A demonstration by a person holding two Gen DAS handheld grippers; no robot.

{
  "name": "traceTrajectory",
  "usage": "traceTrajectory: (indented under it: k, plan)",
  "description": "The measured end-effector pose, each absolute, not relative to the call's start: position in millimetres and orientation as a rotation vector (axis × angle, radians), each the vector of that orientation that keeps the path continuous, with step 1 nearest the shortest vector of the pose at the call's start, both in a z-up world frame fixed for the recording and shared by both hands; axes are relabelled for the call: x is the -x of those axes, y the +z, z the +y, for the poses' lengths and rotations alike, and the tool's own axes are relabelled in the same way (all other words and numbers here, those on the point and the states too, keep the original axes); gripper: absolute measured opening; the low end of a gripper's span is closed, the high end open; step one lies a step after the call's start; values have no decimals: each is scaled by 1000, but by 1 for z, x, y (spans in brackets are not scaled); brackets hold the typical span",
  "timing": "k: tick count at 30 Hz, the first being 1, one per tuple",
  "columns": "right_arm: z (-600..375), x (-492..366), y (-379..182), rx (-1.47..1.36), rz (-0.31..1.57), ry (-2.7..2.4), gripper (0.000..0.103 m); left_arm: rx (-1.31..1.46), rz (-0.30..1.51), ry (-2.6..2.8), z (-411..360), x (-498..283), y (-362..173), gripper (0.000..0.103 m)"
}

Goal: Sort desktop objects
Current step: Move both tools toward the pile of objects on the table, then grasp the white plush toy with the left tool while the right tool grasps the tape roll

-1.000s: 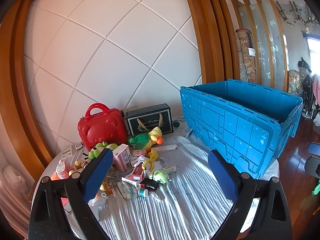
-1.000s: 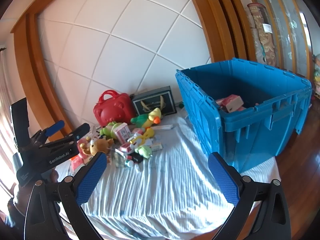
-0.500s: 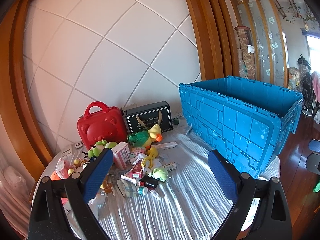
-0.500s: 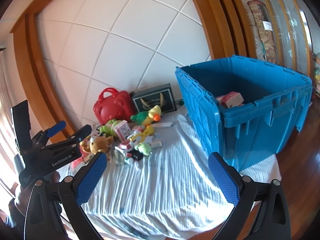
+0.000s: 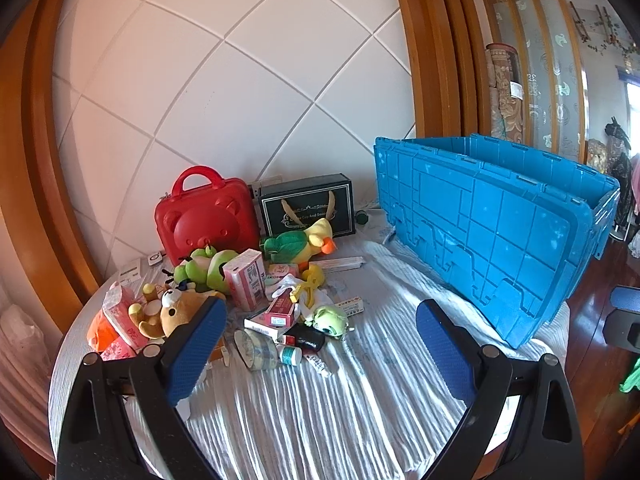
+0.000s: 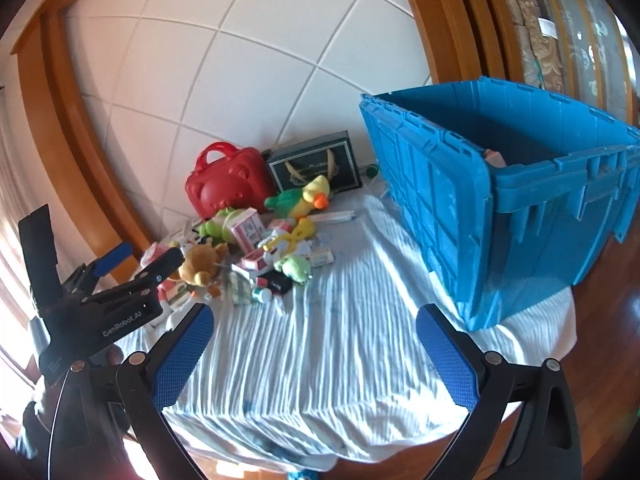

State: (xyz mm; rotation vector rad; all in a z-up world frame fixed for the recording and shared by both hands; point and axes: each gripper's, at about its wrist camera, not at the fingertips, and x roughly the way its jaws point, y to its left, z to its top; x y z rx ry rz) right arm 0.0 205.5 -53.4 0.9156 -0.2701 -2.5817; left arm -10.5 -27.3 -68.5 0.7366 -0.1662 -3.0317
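Toys and small boxes lie heaped at the far left of the cloth-covered surface [image 5: 320,420], with the red bear case [image 5: 206,220] and black gift box [image 5: 307,210] standing against the wall behind them. I have my left gripper [image 5: 318,342] spread wide and empty, hovering just before the teddy bear [image 5: 178,312] and tape roll [image 5: 254,348]. My right gripper [image 6: 314,350] is likewise released over bare cloth, and the blue crate [image 6: 512,200] stands on the right with a pink box inside

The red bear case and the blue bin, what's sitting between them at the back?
A black gift box, with the duck plush lying before it, shown in both wrist views.
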Motion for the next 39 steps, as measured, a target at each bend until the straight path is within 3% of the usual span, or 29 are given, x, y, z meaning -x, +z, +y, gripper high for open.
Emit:
traceTrajectory:
  k: [18, 28, 33, 39]
  plan:
    - [12, 113, -156, -1176, -212, -2360, 103, -1126, -174, -2793, -232, 58, -205, 97]
    - [-86, 177, -226, -1275, -110, -2212, 102, -1281, -139, -2770, -271, 92, -262, 97]
    - [-108, 210, -258, -1342, -137, -2085, 78, -1320, -129, -2769, -273, 104, -275, 97]
    - [-115, 234, -268, -1365, -95, -2128, 77, -1344, -82, -2777, -278, 115, -282, 97]
